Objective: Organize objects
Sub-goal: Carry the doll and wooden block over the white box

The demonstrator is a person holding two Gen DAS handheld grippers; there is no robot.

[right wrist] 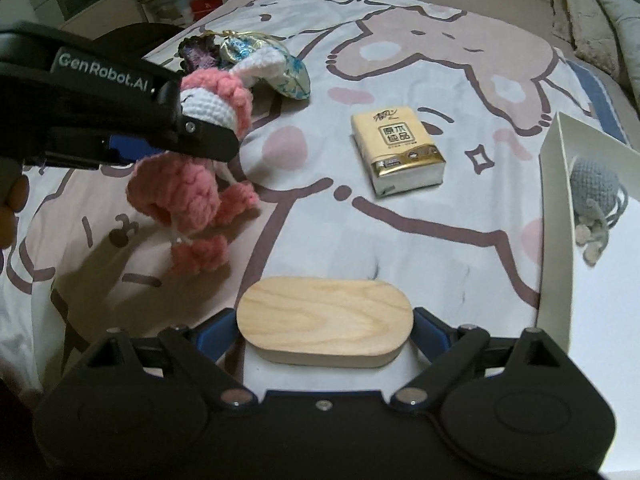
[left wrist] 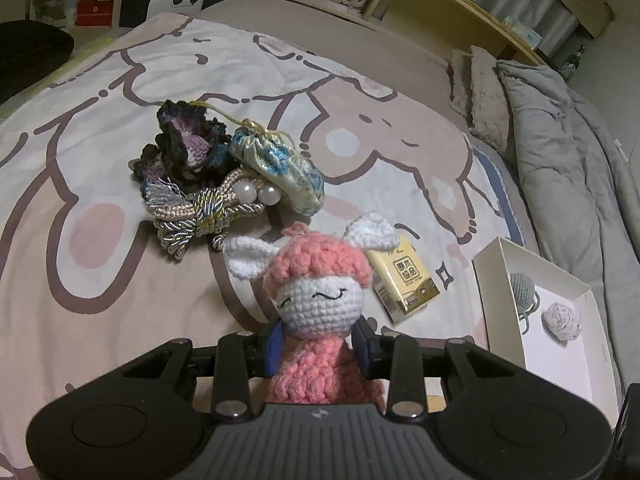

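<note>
Left gripper (left wrist: pixel 318 346) is clamped on a pink crochet doll (left wrist: pixel 316 292) at the neck, blue pads (left wrist: pixel 275 346) pressing both sides, head with white ears sticking out past the fingertips; from the right wrist view the doll (right wrist: pixel 188 184) hangs lifted off the bedspread (right wrist: pixel 400 240), legs dangling (shadow below it). Right gripper (right wrist: pixel 324 332) grips a white oval box with a wooden lid (right wrist: pixel 324 316) between its fingers, lid facing up. Ahead of the left gripper and slightly right lies a yellow tissue pack (left wrist: pixel 404 280); farther ahead, left, a pile: braided cord with pearls (left wrist: pixel 208 212), dark crochet flower (left wrist: pixel 188 148), blue brocade pouch (left wrist: pixel 280 172), all touching. Far right, an open white box (left wrist: pixel 496 280) holds a grey crochet ball (left wrist: pixel 522 290) and a pale yarn ball (left wrist: pixel 562 320).
</note>
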